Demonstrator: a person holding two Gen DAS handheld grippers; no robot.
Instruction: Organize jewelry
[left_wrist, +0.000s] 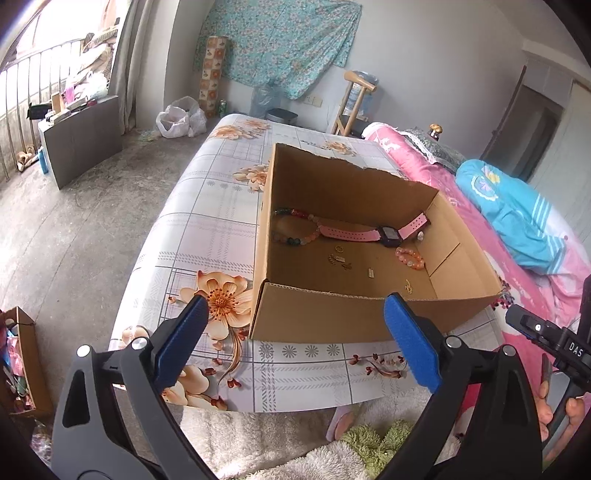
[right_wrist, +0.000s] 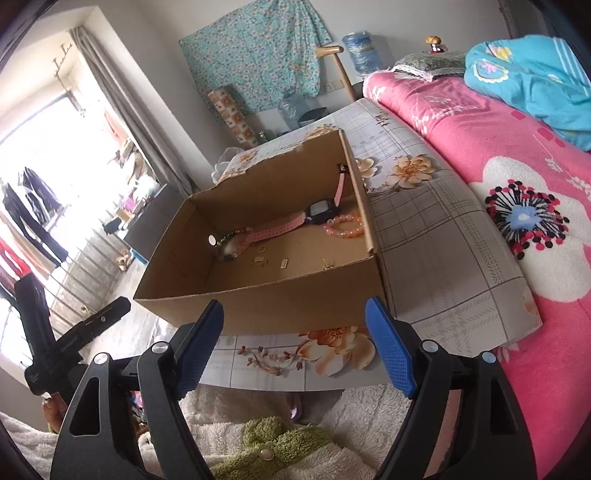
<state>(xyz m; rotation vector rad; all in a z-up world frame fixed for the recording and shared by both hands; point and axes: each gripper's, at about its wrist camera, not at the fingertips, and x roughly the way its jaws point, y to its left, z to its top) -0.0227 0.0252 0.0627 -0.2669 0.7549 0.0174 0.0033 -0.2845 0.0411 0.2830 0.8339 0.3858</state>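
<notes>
An open cardboard box (left_wrist: 332, 314) (right_wrist: 266, 306) stands on a flower-print table (left_wrist: 207, 236) (right_wrist: 436, 236). Inside lie a pink-strapped watch (left_wrist: 369, 233) (right_wrist: 295, 220), a multicolour bead bracelet (left_wrist: 295, 226) (right_wrist: 231, 248), an orange-pink bead bracelet (left_wrist: 410, 257) (right_wrist: 344, 226) and several small gold pieces (left_wrist: 341, 260) (right_wrist: 273, 261). My left gripper (left_wrist: 295, 306) is open and empty in front of the box's near wall. My right gripper (right_wrist: 295, 312) is open and empty too, just before the same wall. Neither touches the box.
A bed with a pink flowered blanket (right_wrist: 517, 206) (left_wrist: 480, 236) and a blue quilt (left_wrist: 517, 214) (right_wrist: 528, 74) borders the table's right side. Fluffy white and green fabric (right_wrist: 258, 443) (left_wrist: 295, 443) lies below the grippers. A hand (left_wrist: 554, 413) holds the other gripper. A small carton (left_wrist: 26, 354) sits on the floor at left.
</notes>
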